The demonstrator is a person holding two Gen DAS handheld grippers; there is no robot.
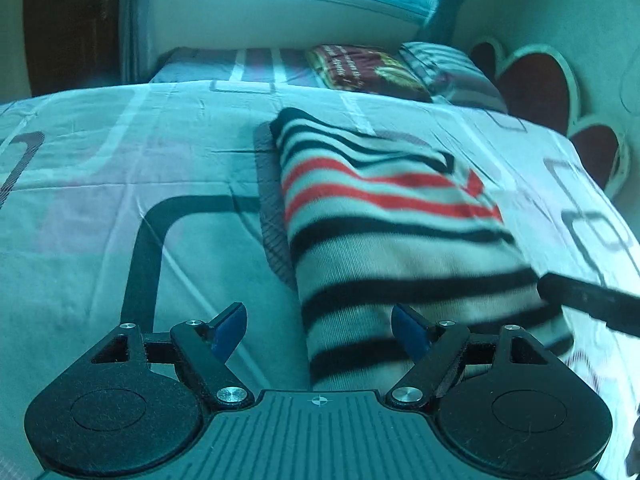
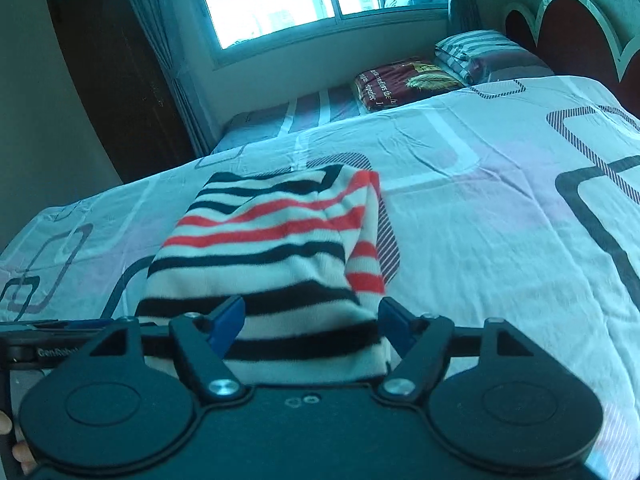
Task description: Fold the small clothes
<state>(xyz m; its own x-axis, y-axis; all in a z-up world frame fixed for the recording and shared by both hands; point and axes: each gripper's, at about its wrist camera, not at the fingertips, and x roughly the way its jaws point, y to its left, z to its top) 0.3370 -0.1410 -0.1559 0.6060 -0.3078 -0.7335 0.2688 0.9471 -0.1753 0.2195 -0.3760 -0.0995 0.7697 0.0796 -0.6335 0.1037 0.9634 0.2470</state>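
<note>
1. Black left tongs (image 1: 318, 330) and black right tongs (image 2: 310, 326) both stand apart, clamping nothing.
2. Patterned white bed sheet (image 2: 480, 220) carries everything.
3. Striped knit garment (image 1: 384, 220) lies folded into a compact bundle; probably only squaring remains.

Striped sweater (image 2: 272, 248) near edge hidden behind right tool (image 2: 310, 326); its right side blurred in left view
</note>
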